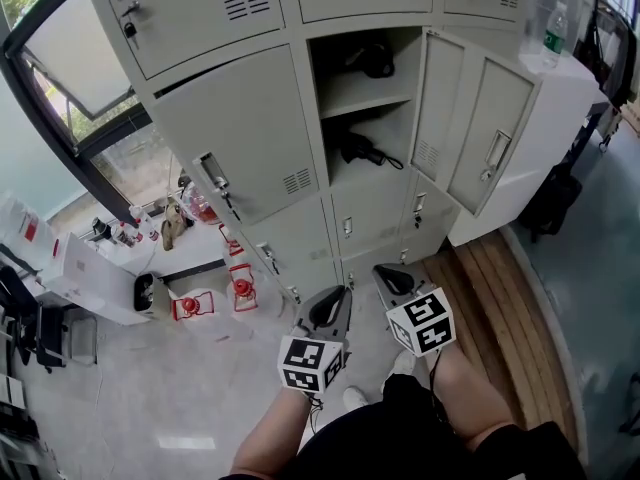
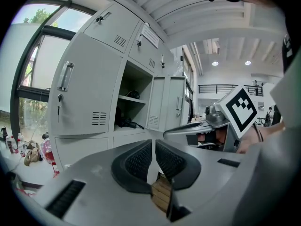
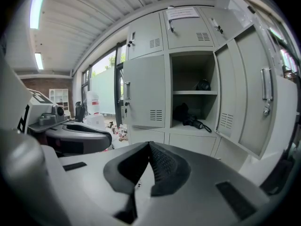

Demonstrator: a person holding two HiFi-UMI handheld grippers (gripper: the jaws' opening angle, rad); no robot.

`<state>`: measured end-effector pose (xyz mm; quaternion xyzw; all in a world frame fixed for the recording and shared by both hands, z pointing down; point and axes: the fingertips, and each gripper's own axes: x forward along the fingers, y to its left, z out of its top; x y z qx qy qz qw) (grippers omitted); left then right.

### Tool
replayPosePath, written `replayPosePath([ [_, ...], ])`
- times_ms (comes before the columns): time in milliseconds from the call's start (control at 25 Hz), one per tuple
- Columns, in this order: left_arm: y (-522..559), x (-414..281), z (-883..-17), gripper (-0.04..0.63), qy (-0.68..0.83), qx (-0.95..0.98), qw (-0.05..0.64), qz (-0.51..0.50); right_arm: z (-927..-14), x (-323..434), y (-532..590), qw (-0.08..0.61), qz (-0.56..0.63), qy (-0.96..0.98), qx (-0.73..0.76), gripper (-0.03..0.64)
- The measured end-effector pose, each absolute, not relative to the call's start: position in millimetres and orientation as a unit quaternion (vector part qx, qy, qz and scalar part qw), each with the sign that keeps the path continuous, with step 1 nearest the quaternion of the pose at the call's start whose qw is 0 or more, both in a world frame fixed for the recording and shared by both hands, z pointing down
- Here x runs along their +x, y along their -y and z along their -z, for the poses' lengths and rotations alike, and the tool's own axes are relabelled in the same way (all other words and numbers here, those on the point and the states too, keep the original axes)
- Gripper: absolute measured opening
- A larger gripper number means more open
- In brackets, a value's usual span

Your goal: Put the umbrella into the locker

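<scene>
Facing the open locker (image 1: 240,138) at upper centre, the left gripper (image 1: 333,298) and right gripper (image 1: 392,274) sit low in frame, both tongs pressed together and empty, seemingly because the folded black umbrella (image 1: 360,151) already lies on the lower shelf.

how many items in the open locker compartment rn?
2. A dark object sits on the upper shelf; the umbrella lies on the lower shelf. Shadowed back corners may hide more.
</scene>
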<state>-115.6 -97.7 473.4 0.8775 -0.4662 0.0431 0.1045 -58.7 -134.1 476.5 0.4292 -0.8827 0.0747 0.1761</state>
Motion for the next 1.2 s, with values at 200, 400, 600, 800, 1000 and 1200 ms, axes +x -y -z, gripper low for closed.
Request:
replayPosePath([
  [200, 96, -115, -469, 0.034, 0.467, 0.878, 0.102, -0.039, -474, -61, 126, 0.178, -0.070, 0.885, 0.424, 0.054],
  [400, 96, -110, -466, 0.034, 0.464, 0.880, 0.099, -0.037, -473, -57, 124, 0.176, -0.071, 0.885, 0.425, 0.054],
  [600, 95, -106, -465, 0.034, 0.463, 0.880, 0.098, -0.035, -473, -55, 120, 0.178, -0.070, 0.885, 0.425, 0.054],
  [800, 92, -104, -462, 0.034, 0.461, 0.881, 0.096, -0.035, -471, -54, 117, 0.177, -0.068, 0.885, 0.425, 0.054],
  [1000, 90, -104, -461, 0.034, 0.462, 0.881, 0.093, -0.036, -469, -53, 115, 0.176, -0.066, 0.886, 0.425, 0.054],
  [1200, 87, -103, -459, 0.034, 0.460, 0.883, 0.091, -0.037, -467, -55, 112, 0.175, -0.063, 0.887, 0.424, 0.054],
])
